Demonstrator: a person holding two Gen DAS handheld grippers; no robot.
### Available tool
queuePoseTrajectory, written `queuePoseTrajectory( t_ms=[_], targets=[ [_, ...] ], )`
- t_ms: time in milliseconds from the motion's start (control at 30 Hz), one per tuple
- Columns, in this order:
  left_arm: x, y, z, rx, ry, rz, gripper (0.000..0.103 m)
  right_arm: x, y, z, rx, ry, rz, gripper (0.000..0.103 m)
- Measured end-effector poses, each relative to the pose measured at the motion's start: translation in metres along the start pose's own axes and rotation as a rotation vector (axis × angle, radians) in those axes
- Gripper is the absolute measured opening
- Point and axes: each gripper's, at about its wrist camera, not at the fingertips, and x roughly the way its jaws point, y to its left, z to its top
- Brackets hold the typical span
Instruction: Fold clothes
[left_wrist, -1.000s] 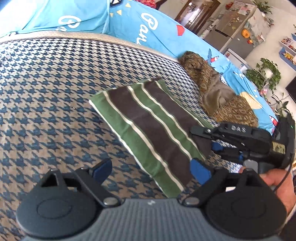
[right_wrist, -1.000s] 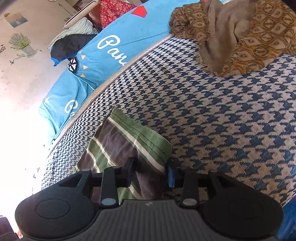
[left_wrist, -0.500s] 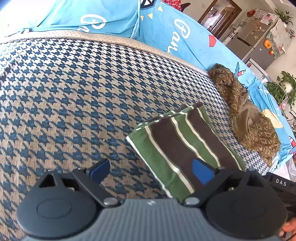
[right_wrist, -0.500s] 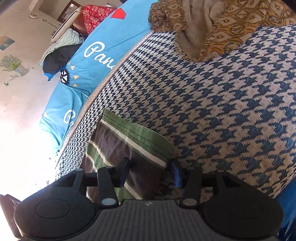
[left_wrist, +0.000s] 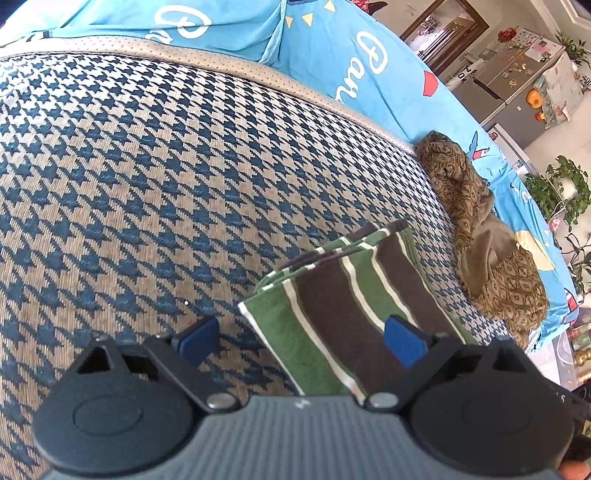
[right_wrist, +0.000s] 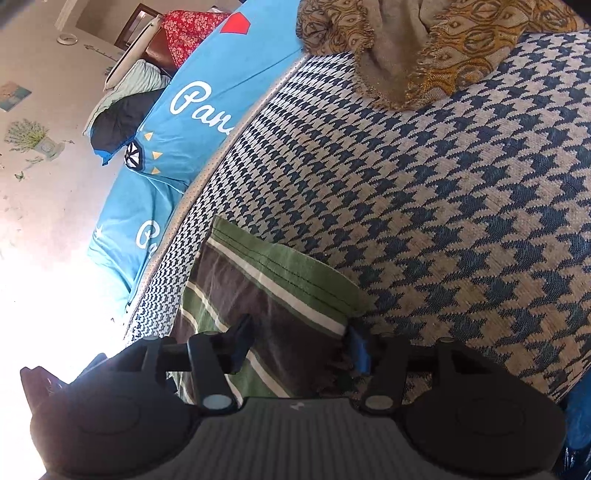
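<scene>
Folded striped garment on the houndstooth cover, both claws spread

The folded striped garment (left_wrist: 354, 306) lies on the houndstooth cover (left_wrist: 147, 177); the left gripper (left_wrist: 301, 338) is spread wide over its near corner, the right gripper (right_wrist: 301, 345) parted astride its edge, gripping nothing. A crumpled brown patterned cloth (left_wrist: 487, 236) lies well apart, by the blue bedding (left_wrist: 332, 48)

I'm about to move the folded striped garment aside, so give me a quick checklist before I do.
1. Striped garment folded into a neat rectangle: ok.
2. Left gripper open, holding nothing: ok.
3. Right gripper straddling the garment's near end, jaws apart: ok.
4. Right fingers actually pinching all layers: cannot tell.
5. Houndstooth cover to the left free for placing: ok.
6. Brown patterned cloth apart from the garment: ok.
</scene>
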Motion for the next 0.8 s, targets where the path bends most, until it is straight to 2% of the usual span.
queuePoseTrajectory(
  t_ms=[800],
  targets=[
    [0.023,-0.014,0.009,0.031,0.021,-0.053,0.098,0.021,0.001,0.008,-0.003,0.008,0.047,0.055]
  ],
)
